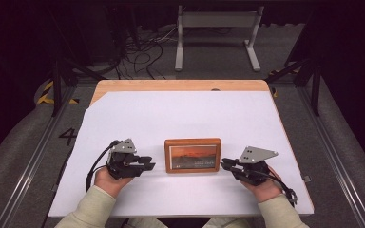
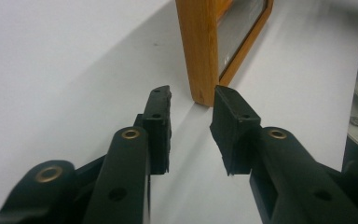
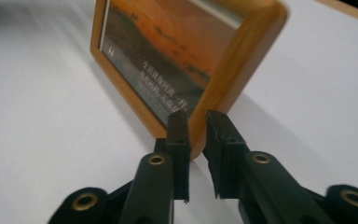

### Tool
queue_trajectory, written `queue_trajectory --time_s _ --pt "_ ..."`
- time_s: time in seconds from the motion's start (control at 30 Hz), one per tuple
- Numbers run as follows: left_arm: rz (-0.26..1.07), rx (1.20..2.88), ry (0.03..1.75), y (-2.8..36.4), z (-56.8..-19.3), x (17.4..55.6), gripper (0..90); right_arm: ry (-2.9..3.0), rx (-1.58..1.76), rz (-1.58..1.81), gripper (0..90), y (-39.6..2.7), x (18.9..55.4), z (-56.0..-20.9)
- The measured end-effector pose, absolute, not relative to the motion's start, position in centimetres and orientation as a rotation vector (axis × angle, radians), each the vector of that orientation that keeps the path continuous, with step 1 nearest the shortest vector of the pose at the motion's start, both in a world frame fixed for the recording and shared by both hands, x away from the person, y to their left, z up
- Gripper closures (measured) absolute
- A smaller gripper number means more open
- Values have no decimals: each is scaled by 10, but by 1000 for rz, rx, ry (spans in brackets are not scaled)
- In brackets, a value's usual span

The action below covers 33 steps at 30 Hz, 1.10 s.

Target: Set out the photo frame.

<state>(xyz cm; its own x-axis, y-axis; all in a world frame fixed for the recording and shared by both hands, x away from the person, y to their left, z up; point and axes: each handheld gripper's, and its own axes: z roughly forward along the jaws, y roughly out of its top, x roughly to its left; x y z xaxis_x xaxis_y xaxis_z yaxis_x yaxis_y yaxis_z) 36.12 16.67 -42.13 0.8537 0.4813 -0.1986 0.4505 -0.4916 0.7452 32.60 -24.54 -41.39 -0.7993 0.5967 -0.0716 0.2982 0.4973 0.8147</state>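
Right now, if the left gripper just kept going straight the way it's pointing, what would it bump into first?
Most likely the wooden picture frame: the left gripper points at its near corner, jaws apart with nothing between them. The remaining gap is hard to judge.

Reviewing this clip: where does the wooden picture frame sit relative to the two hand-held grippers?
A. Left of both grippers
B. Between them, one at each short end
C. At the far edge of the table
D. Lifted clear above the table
B: in the high view the wooden picture frame rests on the white sheet, with the left hand-held gripper at its left end and the right hand-held gripper at its right end.
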Motion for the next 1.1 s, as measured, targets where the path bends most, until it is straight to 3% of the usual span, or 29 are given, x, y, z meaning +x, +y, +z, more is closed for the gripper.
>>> queue_trajectory --time_s 0.2,0.93,1.03,1.1 --pt "53 2121 707 176 -420 361 617 2335 802 1226 628 -264 328 -400" --pt "114 2110 779 194 -425 366 538 2300 1097 1286 305 -323 358 -385" --pt "127 2118 789 196 -427 369 508 2313 1104 1200 119 -330 363 -392" --pt "128 2118 795 197 -429 371 491 2310 1115 1182 63 -335 367 -398"
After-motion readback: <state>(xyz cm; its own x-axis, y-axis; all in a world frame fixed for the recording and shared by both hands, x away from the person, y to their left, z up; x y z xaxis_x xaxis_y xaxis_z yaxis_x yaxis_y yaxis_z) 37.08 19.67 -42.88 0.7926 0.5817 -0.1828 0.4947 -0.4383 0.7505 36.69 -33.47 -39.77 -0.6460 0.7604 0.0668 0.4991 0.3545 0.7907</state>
